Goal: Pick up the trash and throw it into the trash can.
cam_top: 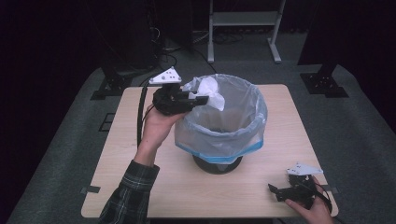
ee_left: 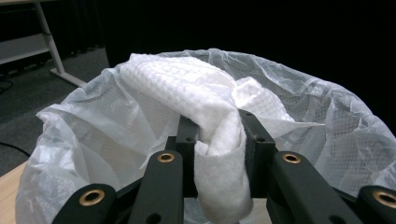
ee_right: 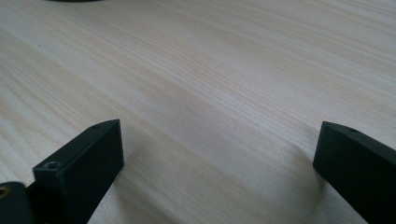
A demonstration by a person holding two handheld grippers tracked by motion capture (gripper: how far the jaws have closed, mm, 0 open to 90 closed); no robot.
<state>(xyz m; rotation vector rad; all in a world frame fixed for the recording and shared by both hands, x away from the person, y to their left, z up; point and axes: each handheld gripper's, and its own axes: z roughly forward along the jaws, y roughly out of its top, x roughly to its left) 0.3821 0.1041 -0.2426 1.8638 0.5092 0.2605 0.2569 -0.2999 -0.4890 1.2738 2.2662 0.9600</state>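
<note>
A crumpled white paper towel (cam_top: 209, 91) hangs over the left rim of a bin lined with a clear plastic bag (cam_top: 243, 122). My left gripper (cam_top: 201, 98) is shut on that towel and holds it at the bag's rim. In the left gripper view the paper towel (ee_left: 205, 102) is pinched between the two black jaws and bulges out above and below them, with the bag (ee_left: 327, 135) open behind it. My right gripper (cam_top: 274, 189) rests low at the table's front right corner. Its fingers (ee_right: 79, 168) stand wide apart over bare wood.
The bin stands on a dark round base (cam_top: 217, 165) in the middle of a light wooden table (cam_top: 154, 182). A blue band (cam_top: 233, 151) runs round the bag's lower edge. A metal stand (cam_top: 243, 28) is on the floor behind the table.
</note>
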